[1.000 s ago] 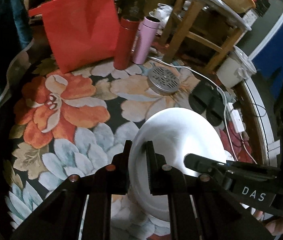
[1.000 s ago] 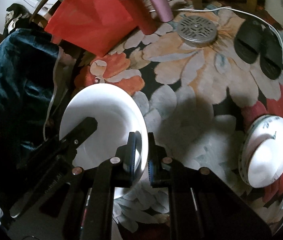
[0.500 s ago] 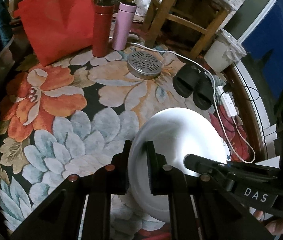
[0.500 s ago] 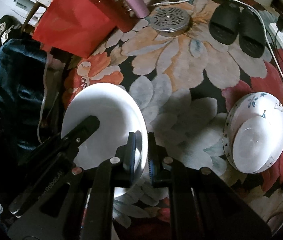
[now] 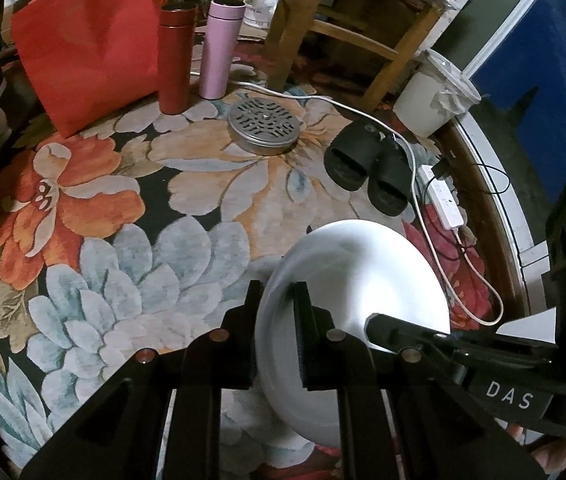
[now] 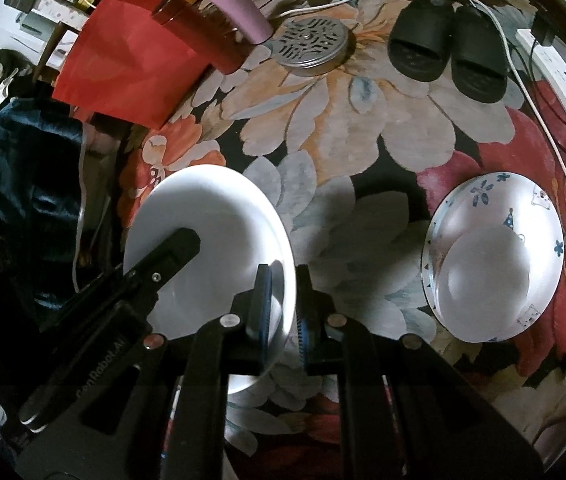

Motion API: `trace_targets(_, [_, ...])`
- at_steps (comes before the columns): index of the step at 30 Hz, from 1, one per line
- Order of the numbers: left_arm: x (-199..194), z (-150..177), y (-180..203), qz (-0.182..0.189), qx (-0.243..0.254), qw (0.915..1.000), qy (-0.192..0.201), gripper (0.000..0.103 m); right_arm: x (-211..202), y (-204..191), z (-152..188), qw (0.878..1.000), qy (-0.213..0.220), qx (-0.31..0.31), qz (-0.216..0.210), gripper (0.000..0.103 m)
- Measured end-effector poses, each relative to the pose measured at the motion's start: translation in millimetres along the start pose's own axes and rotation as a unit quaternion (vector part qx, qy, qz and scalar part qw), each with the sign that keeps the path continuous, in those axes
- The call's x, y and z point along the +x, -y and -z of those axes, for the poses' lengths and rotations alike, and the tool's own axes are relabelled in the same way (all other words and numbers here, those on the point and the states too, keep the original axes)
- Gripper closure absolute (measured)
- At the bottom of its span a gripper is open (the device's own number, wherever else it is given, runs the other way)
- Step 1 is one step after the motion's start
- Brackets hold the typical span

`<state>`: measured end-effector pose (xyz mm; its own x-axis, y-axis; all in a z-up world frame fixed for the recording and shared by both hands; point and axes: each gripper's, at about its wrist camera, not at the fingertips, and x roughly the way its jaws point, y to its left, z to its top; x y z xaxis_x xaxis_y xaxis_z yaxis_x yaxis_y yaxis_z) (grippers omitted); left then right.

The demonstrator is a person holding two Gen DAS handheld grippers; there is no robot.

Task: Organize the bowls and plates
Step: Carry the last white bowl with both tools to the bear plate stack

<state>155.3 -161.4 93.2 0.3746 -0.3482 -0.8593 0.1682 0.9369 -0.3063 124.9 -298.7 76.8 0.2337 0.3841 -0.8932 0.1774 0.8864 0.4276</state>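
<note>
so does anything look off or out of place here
Nothing is spilled or broken. The odd part is the setting: the patterned plate with an upturned white bowl sits on a floral rug near black slippers, and both tongs grip one white plate.

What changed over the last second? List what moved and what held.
The white plate, gripped at opposite rims by the left gripper and right gripper, was carried toward the patterned plate with its white bowl. Both grips held; slippers and tin stayed put.

Surface: floral-patterned carpet on the floor
Back: red fabric bag, dark-red flask, pink flask — upright
Middle: round perforated metal tin; black slippers
Right: white power strip — patterned plate bearing an upturned white bowl
</note>
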Motion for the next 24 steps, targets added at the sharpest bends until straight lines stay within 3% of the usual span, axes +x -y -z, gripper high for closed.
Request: trace_targets(24, [35,0,63,0.036,0.038,0.9983,-0.024,0.089,-21,61,2,0.999,0.012,0.039,0.022,0.089])
